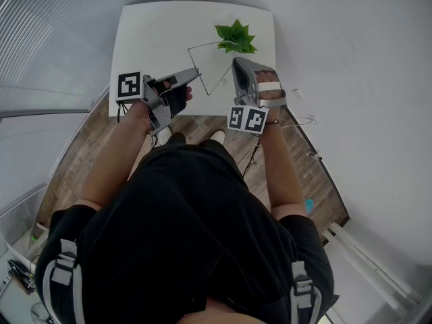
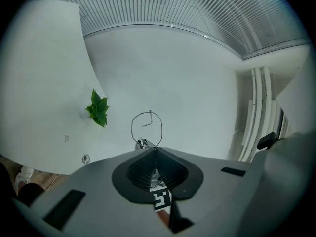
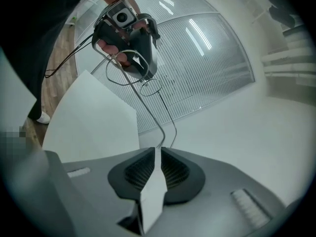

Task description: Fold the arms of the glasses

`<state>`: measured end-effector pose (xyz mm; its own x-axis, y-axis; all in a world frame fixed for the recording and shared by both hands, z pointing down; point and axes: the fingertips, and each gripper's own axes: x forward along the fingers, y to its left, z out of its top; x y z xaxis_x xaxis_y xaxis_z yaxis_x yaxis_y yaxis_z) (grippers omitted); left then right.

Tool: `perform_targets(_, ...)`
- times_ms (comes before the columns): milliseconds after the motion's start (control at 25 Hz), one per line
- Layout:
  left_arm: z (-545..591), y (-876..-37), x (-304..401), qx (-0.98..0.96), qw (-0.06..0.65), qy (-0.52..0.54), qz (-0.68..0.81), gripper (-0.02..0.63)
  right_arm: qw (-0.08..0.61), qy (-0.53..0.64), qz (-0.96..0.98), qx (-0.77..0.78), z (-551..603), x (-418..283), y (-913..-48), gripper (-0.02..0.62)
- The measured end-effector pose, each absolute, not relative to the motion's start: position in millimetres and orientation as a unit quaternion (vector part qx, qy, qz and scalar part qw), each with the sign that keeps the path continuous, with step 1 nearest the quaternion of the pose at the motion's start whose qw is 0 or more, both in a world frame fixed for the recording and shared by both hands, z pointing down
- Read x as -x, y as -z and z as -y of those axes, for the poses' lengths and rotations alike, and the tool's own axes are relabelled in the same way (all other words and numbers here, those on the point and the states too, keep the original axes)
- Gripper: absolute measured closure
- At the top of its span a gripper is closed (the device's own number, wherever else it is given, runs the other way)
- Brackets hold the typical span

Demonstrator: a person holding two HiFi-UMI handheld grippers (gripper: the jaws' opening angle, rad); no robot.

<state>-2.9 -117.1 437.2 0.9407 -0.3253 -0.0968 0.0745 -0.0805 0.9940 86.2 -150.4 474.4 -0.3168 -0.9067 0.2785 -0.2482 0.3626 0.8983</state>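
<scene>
Thin wire-frame glasses (image 1: pixel 202 46) hang in the air above the white table (image 1: pixel 155 32), between my two grippers. My left gripper (image 1: pixel 194 75) is shut on the frame's rim, and one round lens ring (image 2: pixel 146 129) stands just past its closed jaws (image 2: pixel 154 148). From the right gripper view, both arms (image 3: pixel 153 102) run from the left gripper (image 3: pixel 131 38) toward me. Their curved ends reach the tips of my right gripper (image 3: pixel 158 149). Its jaws stand a narrow slit apart, and the pads do not clamp the wire. In the head view the right gripper (image 1: pixel 237 63) sits right of the glasses.
A small green plant (image 1: pixel 235 38) stands on the table's far right part, close to the right gripper, and also shows in the left gripper view (image 2: pixel 98 108). Wooden floor (image 1: pixel 88 147) lies below the table's near edge. White walls and ribbed blinds (image 3: pixel 197 68) surround the spot.
</scene>
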Motion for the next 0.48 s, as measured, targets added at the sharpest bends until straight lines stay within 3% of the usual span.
perform_targets(480, 117.2, -439.4, 1.2, -0.719, 0.675, 0.144, 0.086, 0.593, 0.412, 0.394, 0.712, -0.409, 155.6, -80.9, -471.7, 0.554)
